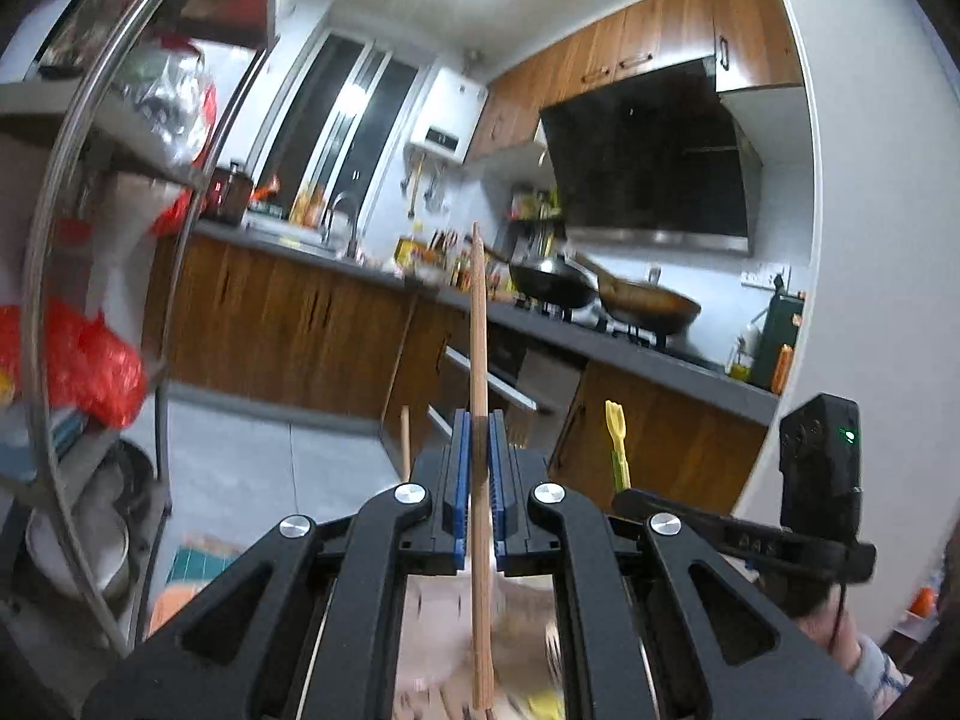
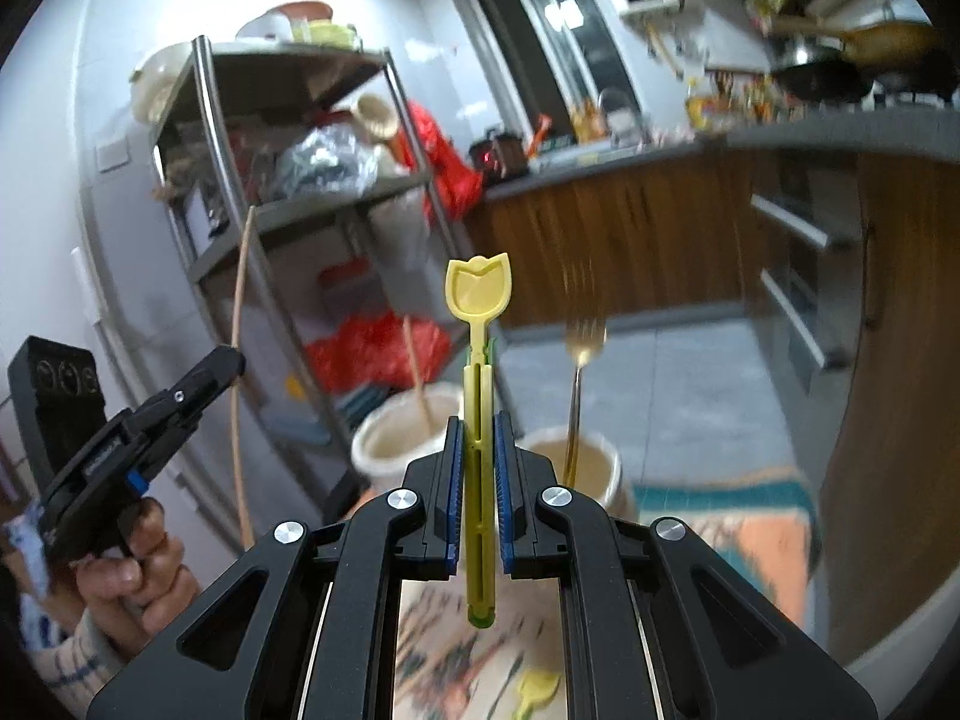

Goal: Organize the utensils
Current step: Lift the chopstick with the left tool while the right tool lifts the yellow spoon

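Chopstick [image 1: 478,360] standing upright, clamped between closed left gripper [image 1: 479,468] pads, gripper pointing level. Yellow spoon [image 2: 478,324] standing upright, bowl up, pinched in closed right gripper [image 2: 478,468], tilting slightly downward above two cups [image 2: 384,450], fork [image 2: 579,384] leaning in the right one.

Upright wooden chopstick [image 1: 478,324]; upright yellow tulip-shaped spoon [image 2: 478,300].

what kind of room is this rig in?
A home kitchen, most likely: woks sit on a stove beneath a range hood, wooden cabinets run under a grey counter with a sink faucet, and a cluttered metal shelf rack stands nearby.
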Demonstrator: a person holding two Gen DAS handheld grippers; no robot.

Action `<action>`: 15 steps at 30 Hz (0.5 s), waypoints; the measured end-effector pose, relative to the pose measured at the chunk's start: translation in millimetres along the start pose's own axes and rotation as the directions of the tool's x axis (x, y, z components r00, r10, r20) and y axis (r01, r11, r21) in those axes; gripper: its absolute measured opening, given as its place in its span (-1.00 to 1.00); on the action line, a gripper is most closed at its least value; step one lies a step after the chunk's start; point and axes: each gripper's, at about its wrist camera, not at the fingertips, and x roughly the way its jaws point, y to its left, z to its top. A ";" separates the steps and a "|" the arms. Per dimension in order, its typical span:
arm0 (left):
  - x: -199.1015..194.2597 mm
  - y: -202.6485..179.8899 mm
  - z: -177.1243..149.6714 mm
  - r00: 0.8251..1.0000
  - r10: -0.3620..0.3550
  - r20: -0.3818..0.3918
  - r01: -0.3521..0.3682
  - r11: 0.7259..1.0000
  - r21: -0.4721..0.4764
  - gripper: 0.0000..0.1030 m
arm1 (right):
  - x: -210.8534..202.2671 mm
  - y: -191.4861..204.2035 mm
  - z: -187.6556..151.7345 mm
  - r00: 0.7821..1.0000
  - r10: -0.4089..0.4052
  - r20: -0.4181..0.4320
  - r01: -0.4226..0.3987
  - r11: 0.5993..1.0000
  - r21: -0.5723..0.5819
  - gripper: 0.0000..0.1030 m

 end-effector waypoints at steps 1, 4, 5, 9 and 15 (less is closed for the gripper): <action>3.9 -0.5 3.4 1.000 0.003 0.018 -0.003 1.000 0.001 -0.90 | 4.4 -0.8 3.2 1.000 0.003 0.014 -0.003 1.000 -0.002 -0.79; 17.6 0.5 10.4 0.996 0.024 0.081 -0.024 1.000 -0.001 -0.90 | 14.5 -2.9 6.3 0.999 -0.007 0.033 0.008 1.000 -0.013 -0.79; 22.8 1.6 12.7 0.995 0.023 0.095 -0.023 1.000 -0.005 -0.90 | 19.2 -4.1 6.6 0.999 -0.016 0.039 0.017 1.000 -0.019 -0.79; 40.0 3.6 15.0 0.993 0.009 0.122 -0.008 1.000 -0.010 -0.90 | 31.5 -9.4 5.4 0.998 -0.033 0.061 0.034 0.999 -0.019 -0.79; 62.5 5.7 -4.5 0.992 0.031 0.120 -0.032 0.999 0.004 -0.89 | 50.5 -9.7 -4.3 0.995 -0.090 0.031 0.093 0.993 -0.076 -0.79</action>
